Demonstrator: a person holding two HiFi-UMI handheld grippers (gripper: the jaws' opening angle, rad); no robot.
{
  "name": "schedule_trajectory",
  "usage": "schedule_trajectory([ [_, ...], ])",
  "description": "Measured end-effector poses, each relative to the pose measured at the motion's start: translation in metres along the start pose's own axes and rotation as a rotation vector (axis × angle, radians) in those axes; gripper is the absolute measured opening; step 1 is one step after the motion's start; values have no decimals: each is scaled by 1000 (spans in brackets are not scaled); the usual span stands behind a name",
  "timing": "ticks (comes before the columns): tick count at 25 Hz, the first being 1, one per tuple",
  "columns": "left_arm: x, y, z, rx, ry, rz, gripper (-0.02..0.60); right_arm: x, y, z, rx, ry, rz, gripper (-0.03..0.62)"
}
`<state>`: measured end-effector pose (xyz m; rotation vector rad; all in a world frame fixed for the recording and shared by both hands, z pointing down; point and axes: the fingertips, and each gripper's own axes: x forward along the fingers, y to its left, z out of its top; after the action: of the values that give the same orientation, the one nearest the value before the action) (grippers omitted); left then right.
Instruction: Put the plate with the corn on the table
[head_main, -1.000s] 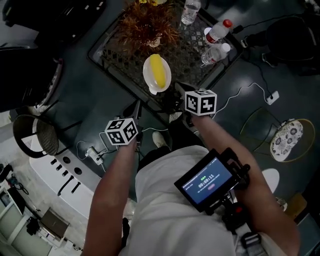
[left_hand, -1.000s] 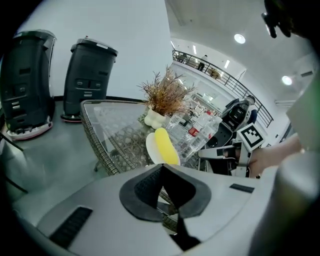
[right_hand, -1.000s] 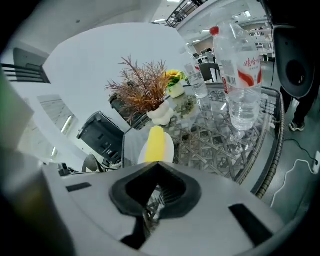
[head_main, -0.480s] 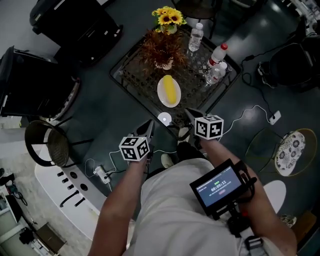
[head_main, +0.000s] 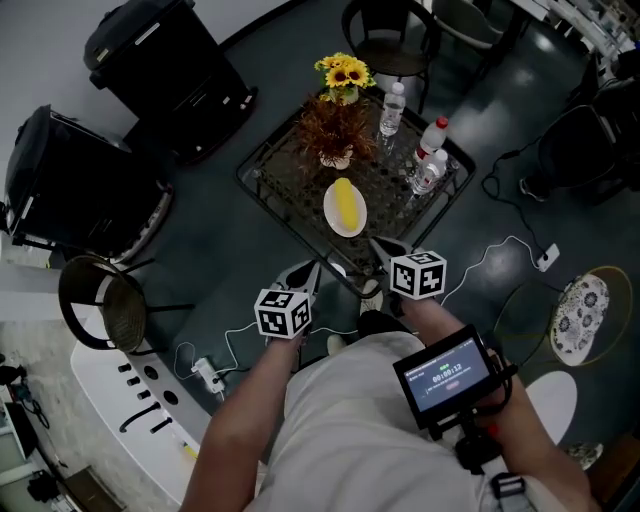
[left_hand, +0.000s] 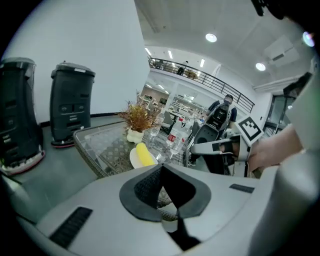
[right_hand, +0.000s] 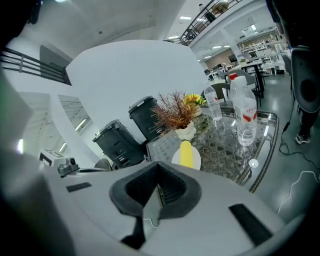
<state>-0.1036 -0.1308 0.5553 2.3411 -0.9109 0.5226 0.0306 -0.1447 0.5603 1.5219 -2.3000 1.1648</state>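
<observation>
Tips dim overhead. Plate (head_main: 331, 212) with corn (head_main: 347, 202) on tabletop (head_main: 285, 170), seemingly just beyond left tool (head_main: 309, 269) and right tool (head_main: 379, 246), both clenched empty.

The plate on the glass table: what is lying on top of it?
One yellow corn cob lies along the middle of the plate. Its white rim shows; the part under the cob is covered.

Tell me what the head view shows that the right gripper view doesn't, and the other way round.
Head view only: both grippers, the left gripper and the right gripper, the screen at the person's chest, and a wire stool. Right gripper view only: that gripper's jaws close up, together with nothing between them. Both: the plate with the corn resting on the glass table, the dried plant and the water bottles.
</observation>
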Motion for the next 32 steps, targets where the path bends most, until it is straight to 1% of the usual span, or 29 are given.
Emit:
schedule_trajectory([
  [2, -4, -11, 5, 64, -4, -17, 6, -5, 6, 4, -11, -13, 7, 6],
  [3, -7, -17, 8, 84, -13, -30, 6, -8, 10, 6, -14, -18, 10, 6],
  [7, -21, -32, 14, 111, -56, -71, 6, -21, 23, 9, -25, -40, 29, 7],
  [10, -33, -39, 16, 112, -84, -87, 6, -33, 32, 13, -29, -59, 42, 6],
  [16, -62, -40, 19, 67, -147, -110, 6, -60, 50, 19, -47, -99, 69, 6],
  [19, -73, -37, 24, 62, -172, -117, 6, -67, 61, 22, -61, -116, 95, 6],
  [22, -77, -45, 23, 71, -174, -136, 6, -81, 68, 16, -61, -126, 113, 6],
  [28, -79, -73, 15, 98, -173, -187, 6, -108, 74, -1, -52, -152, 127, 6],
  [32, -88, -91, -3, 112, -173, -217, 6, -126, 80, -22, -54, -174, 126, 6],
])
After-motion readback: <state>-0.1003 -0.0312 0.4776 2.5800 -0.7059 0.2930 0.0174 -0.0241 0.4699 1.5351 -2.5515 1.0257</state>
